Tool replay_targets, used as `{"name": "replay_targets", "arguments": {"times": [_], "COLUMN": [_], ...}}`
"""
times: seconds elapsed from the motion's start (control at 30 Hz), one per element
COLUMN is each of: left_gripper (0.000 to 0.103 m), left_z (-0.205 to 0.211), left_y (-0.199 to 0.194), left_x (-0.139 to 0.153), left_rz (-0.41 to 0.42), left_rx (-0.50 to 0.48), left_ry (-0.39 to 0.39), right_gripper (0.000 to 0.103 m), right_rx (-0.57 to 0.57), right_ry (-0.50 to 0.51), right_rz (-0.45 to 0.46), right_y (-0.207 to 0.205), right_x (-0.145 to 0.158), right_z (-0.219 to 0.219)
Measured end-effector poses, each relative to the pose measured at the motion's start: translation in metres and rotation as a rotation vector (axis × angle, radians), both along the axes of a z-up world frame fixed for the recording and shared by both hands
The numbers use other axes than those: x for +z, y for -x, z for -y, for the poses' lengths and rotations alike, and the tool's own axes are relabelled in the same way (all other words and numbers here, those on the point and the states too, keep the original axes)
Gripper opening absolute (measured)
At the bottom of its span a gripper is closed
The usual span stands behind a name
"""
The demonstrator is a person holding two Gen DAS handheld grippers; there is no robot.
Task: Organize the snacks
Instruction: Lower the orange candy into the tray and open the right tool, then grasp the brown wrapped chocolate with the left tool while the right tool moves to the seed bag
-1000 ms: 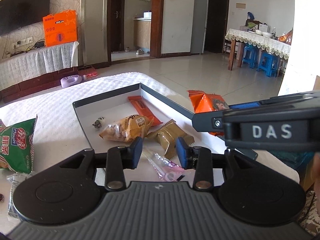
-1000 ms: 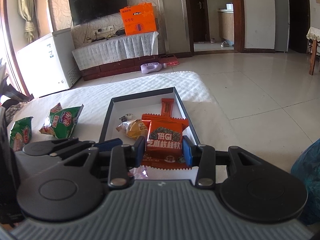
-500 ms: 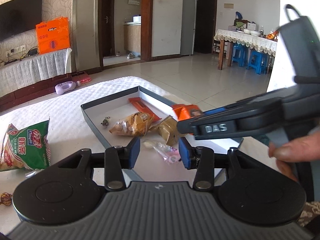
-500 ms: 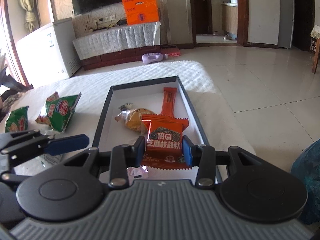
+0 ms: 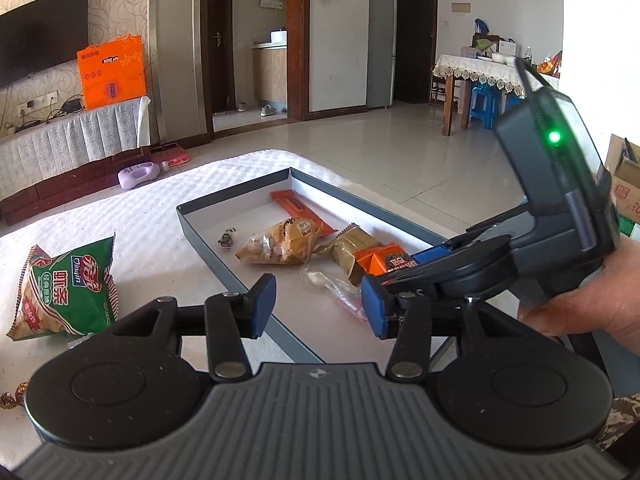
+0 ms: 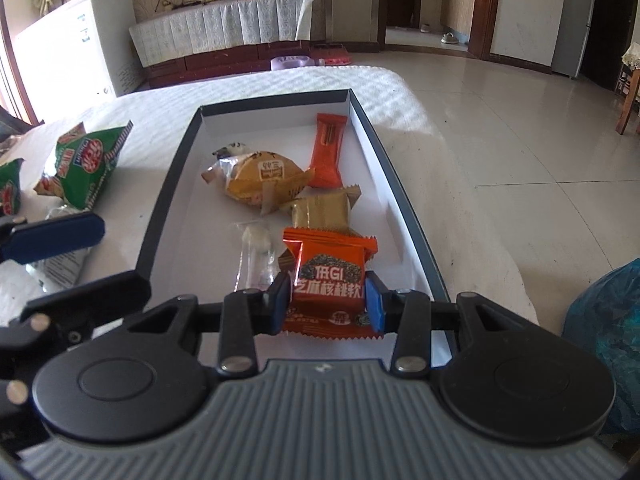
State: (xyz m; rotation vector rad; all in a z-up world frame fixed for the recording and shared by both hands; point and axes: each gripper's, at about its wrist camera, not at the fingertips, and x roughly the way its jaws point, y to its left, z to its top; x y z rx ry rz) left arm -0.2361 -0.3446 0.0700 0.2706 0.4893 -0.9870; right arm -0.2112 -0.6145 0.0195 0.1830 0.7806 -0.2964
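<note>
Item: right gripper [image 6: 327,306], lower centre of its own view. Jaws are clamping the orange sesame-walnut packet [image 6: 330,280] by its two side edges. Compared with a second ago it is sitting lower and closer over the tray [image 6: 172,184], the packet now hanging above the near end of the white tray floor. Judgement: delivery is nearly done; release is not yet made.

Item: left gripper [image 5: 318,306], lower centre of its view. Jaws have just been opening and are standing apart with nothing between them; behind the gap, the tray's near rim is showing. A second ago it was hovering over the tray contents; it is now lying back from them toward the table side, which I read as freeing it for the next pick.

Item: tray contents, mid-frame: long orange bar [image 6: 329,150], yellow cake pack [image 6: 260,182], tan wrapped square [image 6: 322,212], clear-wrapped sweet [image 6: 256,248], small dark candy [image 5: 227,237].

Item: snacks still outside the tray, left of frame: green shrimp-chip bag [image 5: 70,288]; a second green bag [image 6: 9,188] at the far left edge; a foil candy [image 5: 10,398] at lower left.

Item: surface. White textured cloth covering the table [image 5: 152,208].

Item: room. Pale tiled floor, wall television upper left, orange box [image 5: 111,72] on a draped cabinet, dining table with blue stools at upper right.
</note>
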Motion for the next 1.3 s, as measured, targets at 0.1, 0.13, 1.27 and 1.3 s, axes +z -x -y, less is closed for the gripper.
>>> {"name": "replay_targets", "arguments": {"times": [0.1,0.13,1.27,1.3], "left_gripper": [0.055,0.055,0.066,0.066], "left_z": [0.0,0.0,-0.047,-0.052], "left_y": [0.002,0.001,-0.013,-0.015], "left_x": [0.0,0.0,-0.005,-0.006], "left_rz": [0.002,0.002,0.042,0.045], "left_rx": [0.001,0.002,0.089,0.096], "left_ry": [-0.006,-0.008,-0.039,-0.042], "right_gripper": [0.042,0.042,0.057,0.057], "right_rx": [0.003,0.004,0.081,0.093], "right_ry": [0.004,0.004,0.003,0.004], "right_rz": [-0.021,-0.025,0.287,0.284], "right_y": [-0.002,-0.002,0.012,0.009], "right_x": [-0.004,-0.005,0.062,0.062], "right_z": [0.0,0.0,-0.055,-0.06]}}
